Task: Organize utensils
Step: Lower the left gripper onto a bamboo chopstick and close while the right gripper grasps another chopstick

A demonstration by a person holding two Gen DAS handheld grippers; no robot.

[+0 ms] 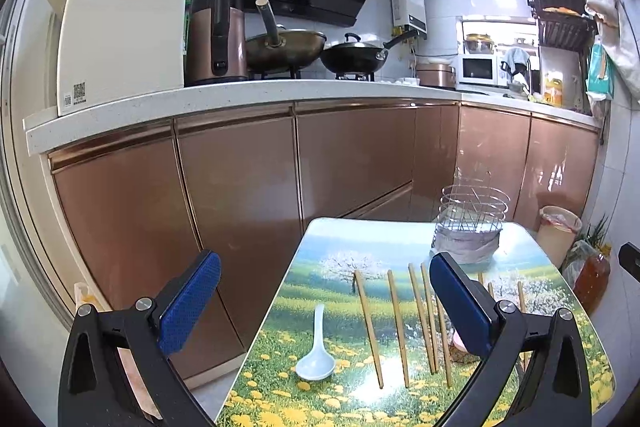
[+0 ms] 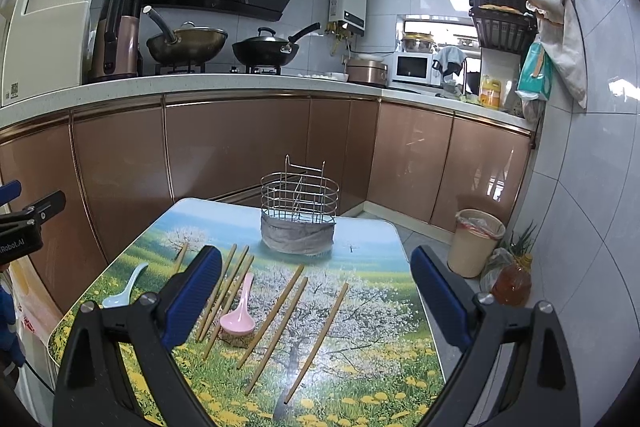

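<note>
Several bamboo chopsticks (image 1: 399,327) (image 2: 276,311) lie side by side on a small table printed with a meadow scene (image 1: 320,399) (image 2: 380,347). A white soup spoon (image 1: 316,351) (image 2: 122,293) rests at the table's left; a pink spoon (image 2: 239,311) lies among the chopsticks. A wire utensil holder (image 1: 472,223) (image 2: 298,223) stands at the table's far edge. My left gripper (image 1: 324,267) hangs open above the table's left side, holding nothing. My right gripper (image 2: 316,259) is open over the chopsticks, also holding nothing.
Copper-fronted kitchen cabinets (image 2: 240,155) under a white counter stand close behind the table. A beige waste bin (image 2: 478,243) and an amber bottle (image 2: 512,285) sit on the floor at the right. The left gripper's body (image 2: 28,223) shows at the right wrist view's left edge.
</note>
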